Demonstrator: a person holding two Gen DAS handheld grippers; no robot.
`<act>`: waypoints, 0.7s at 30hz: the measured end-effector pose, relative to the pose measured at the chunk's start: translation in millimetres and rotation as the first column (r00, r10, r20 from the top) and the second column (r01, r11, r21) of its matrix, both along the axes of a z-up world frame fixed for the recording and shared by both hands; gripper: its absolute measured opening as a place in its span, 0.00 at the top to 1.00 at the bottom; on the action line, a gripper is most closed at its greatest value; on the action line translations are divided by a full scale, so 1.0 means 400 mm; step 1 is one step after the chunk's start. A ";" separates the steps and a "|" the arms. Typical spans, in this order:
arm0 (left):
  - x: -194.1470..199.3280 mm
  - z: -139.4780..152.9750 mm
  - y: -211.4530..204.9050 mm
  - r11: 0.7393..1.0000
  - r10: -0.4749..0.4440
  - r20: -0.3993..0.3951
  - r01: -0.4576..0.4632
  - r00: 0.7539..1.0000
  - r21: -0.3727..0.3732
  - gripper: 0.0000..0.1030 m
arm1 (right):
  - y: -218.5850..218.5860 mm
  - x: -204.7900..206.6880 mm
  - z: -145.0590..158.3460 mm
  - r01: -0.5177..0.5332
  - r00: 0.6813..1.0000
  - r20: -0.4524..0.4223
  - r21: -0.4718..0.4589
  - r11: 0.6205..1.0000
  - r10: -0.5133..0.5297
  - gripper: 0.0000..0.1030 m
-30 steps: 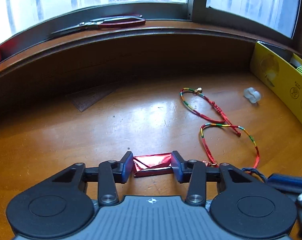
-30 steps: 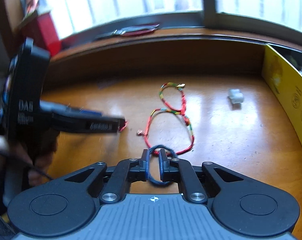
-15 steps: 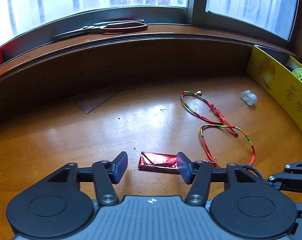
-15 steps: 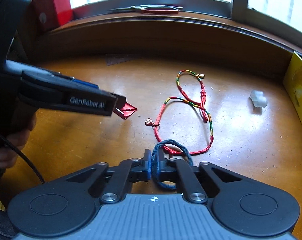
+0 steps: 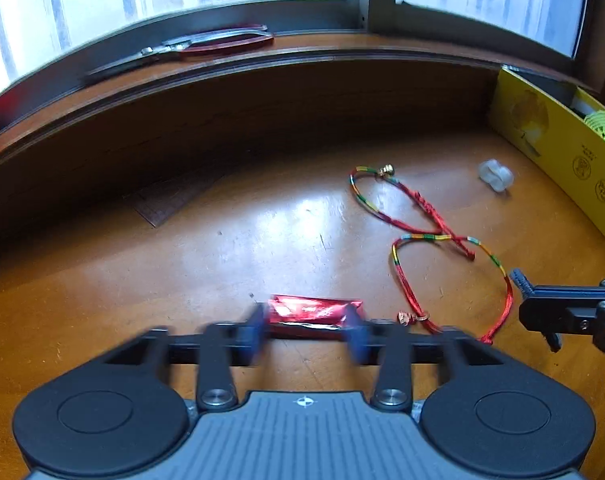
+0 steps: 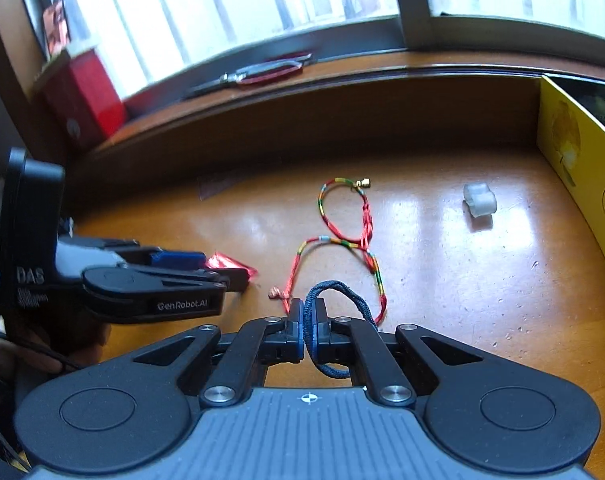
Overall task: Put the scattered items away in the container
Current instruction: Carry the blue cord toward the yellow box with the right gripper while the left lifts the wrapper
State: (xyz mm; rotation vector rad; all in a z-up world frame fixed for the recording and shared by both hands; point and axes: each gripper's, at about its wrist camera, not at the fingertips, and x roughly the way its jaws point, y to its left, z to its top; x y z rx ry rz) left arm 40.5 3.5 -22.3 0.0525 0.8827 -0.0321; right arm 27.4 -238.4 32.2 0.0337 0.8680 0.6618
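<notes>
The left gripper (image 5: 308,330) is closing its blurred blue pads around a red foil wrapper (image 5: 312,312), a crinkled, shiny oblong lying on the glossy wooden tabletop (image 5: 222,264); the pads are flanking its two short ends, at about six o'clock in the left wrist view. In the right wrist view the same wrapper (image 6: 232,267) is showing as a pointed red crumple at nine o'clock, poking out past the left gripper's black fingers.

The right gripper (image 6: 309,330) is clamped almost fully together on a dark blue braided hair tie (image 6: 338,296), whose rough, ropey loop is bulging out above and below the pads, at six o'clock in that view.

A thin red cord bracelet (image 6: 342,240) with rainbow-banded sections and a small gold bell is lying in a loose figure-of-eight at the centre of the tabletop, its near loop passing just beside the hair tie. A small translucent, lumpy plastic piece (image 6: 479,200) is sitting at two o'clock, well apart from the cord and near the yellow cardboard box (image 6: 574,160), whose flat printed wall is running along the three o'clock edge. Red-handled scissors (image 5: 206,42) are resting on the wooden sill at eleven o'clock.
</notes>
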 end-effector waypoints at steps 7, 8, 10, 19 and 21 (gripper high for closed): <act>0.000 0.012 0.026 0.999 0.045 -0.021 -0.044 0.999 0.003 0.73 | -0.009 0.031 0.024 0.001 1.000 0.017 0.046 0.999 -0.001 0.94; -0.003 0.016 0.028 0.999 0.046 -0.017 -0.046 0.999 -0.002 0.68 | -0.010 0.035 0.025 0.000 1.000 0.014 0.050 0.999 -0.001 0.94; -0.003 0.027 0.028 0.999 0.049 -0.009 -0.049 0.999 -0.009 0.56 | -0.017 0.043 0.031 0.000 1.000 0.001 0.068 0.998 -0.001 0.94; 0.020 0.062 -0.020 0.998 0.052 0.049 -0.050 0.997 -0.034 0.42 | -0.080 0.073 0.081 0.047 0.999 0.005 0.153 0.987 -0.048 0.94; 0.035 0.066 -0.046 0.999 0.035 0.051 -0.034 0.998 -0.036 0.41 | -0.096 0.073 0.088 0.059 0.998 -0.001 0.160 0.985 -0.060 0.94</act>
